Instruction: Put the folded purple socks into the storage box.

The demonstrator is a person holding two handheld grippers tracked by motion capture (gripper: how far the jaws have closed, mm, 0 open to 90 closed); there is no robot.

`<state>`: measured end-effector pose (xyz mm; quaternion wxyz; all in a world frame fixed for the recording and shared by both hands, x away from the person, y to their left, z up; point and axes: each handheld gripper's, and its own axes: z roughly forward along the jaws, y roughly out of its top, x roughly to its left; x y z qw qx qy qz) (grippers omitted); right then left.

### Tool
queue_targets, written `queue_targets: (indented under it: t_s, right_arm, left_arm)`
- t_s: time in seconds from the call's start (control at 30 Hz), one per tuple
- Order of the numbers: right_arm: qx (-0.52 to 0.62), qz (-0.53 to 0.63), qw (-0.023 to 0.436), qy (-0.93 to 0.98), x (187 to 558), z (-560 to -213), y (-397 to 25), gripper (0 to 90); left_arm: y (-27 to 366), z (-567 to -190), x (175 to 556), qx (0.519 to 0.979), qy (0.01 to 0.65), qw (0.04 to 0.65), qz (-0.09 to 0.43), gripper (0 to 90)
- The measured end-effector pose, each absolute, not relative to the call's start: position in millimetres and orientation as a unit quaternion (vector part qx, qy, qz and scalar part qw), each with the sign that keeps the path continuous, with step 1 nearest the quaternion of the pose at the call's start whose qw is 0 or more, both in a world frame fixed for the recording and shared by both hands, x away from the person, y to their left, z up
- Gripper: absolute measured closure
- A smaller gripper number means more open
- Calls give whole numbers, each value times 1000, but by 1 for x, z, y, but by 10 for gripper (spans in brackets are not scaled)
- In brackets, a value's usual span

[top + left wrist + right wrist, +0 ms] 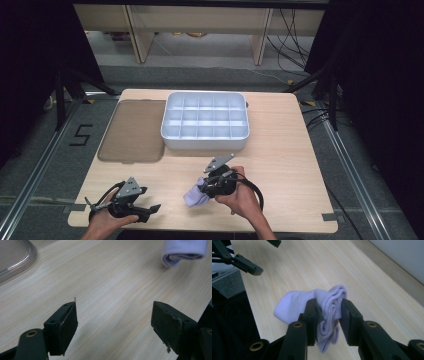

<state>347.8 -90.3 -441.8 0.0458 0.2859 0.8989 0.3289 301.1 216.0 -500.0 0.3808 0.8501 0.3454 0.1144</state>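
A pale lilac sock (297,302) is bunched up between the two black jaws of my right gripper (329,311), which is shut on it just above the wooden table. From above, that sock (194,196) shows at the table's front middle, with the right gripper (207,187) over it. My left gripper (150,209) sits at the front left, open, its fingers (62,325) wide apart over bare wood. In the left gripper view the sock (183,251) lies far ahead at the upper right.
A white divided tray (205,142) with several empty compartments stands at the table's middle back. A brownish translucent lid (132,131) lies flat to its left. The wooden table (290,165) has bare room at the right.
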Motion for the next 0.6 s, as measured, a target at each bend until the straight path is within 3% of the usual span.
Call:
queue_targets:
  t_s: [0.6]
  right_arm:
    - [292, 333, 76, 893, 355, -427, -108, 690]
  left_arm:
    - [218, -500, 302, 845, 351, 388, 115, 205]
